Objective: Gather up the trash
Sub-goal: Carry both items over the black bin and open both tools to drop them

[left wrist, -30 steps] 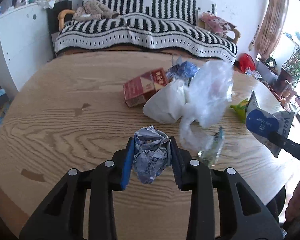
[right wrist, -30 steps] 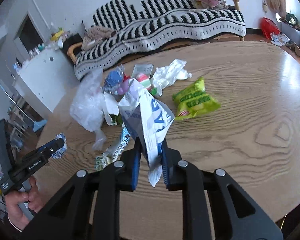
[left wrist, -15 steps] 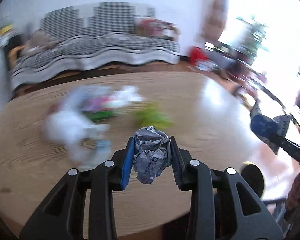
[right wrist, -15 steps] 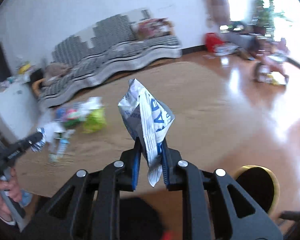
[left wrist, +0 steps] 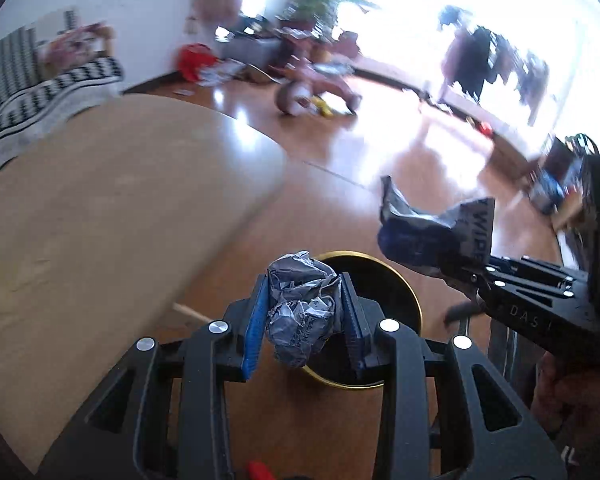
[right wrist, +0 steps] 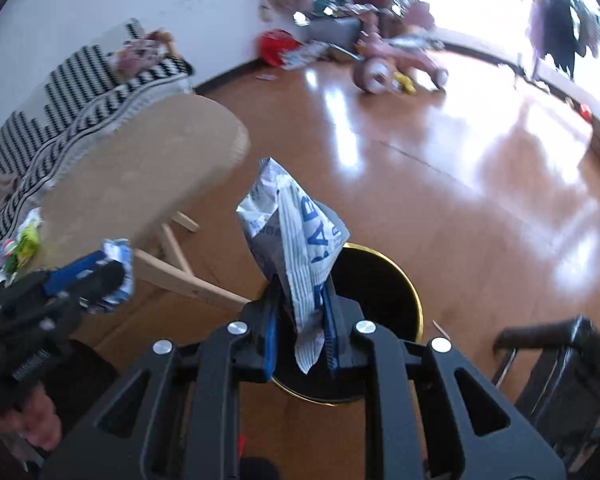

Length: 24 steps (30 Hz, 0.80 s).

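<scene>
Your left claw is clamped on a crumpled wrapper ball, and it hangs right over the near rim of the black bin with the gold edge, on the floor beside the worktop. Your right claw is clamped on a flat blue-and-white wipes packet, also above the bin and toward its near side. Both views are smeared, which suggests quick motion, so a release now risks throwing either piece past the bin's rim onto the floor. The ball sits over the rim rather than the middle of the bin; it could bounce off the gold edge. The packet is light and broad, and may flutter sideways, or cling to a pad, I judge. Both claws crowd one opening, so they may knock together above the bin. More rubbish remains on the worktop, well apart from the bin.
</scene>
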Tool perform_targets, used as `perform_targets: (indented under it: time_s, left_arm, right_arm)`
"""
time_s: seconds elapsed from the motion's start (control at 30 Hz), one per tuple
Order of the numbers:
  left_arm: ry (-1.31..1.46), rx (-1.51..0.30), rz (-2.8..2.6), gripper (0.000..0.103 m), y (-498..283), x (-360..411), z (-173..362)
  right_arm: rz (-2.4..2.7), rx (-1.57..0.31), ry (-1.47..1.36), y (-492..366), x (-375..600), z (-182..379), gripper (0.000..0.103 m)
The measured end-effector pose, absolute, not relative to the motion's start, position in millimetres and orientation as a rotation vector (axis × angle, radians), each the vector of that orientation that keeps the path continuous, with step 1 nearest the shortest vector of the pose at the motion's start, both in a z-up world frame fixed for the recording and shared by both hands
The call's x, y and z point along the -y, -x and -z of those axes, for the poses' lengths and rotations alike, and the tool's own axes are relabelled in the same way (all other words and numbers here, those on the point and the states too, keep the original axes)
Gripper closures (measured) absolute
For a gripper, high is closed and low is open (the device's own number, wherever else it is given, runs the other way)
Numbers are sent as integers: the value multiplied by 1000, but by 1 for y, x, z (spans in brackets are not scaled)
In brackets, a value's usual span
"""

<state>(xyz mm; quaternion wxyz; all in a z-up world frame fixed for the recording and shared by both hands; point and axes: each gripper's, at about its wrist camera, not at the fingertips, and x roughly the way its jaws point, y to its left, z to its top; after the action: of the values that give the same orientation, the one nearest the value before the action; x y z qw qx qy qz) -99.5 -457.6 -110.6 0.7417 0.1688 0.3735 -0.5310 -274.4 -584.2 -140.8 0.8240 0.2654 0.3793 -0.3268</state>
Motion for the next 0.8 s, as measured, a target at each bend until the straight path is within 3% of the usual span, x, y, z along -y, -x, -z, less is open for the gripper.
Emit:
perform_targets:
  time_s: [0.23, 0.57, 0.67, 0.8]
  left_arm:
    - [-457, -930, 1206, 69, 108, 513, 179]
    - [-481, -1009, 1219, 66, 105, 543, 216]
    - [-477, -1018, 1230, 59, 105, 550, 219]
    - [-478, -1020, 1236, 41, 105, 555, 222]
  right_arm:
    - [732, -865, -659, 292, 605, 188, 84]
    - [743, -896, -709, 296, 623, 214, 84]
    - [747, -897, -714, 293, 626, 213, 84]
    - [749, -897, -715, 290, 628, 212, 84]
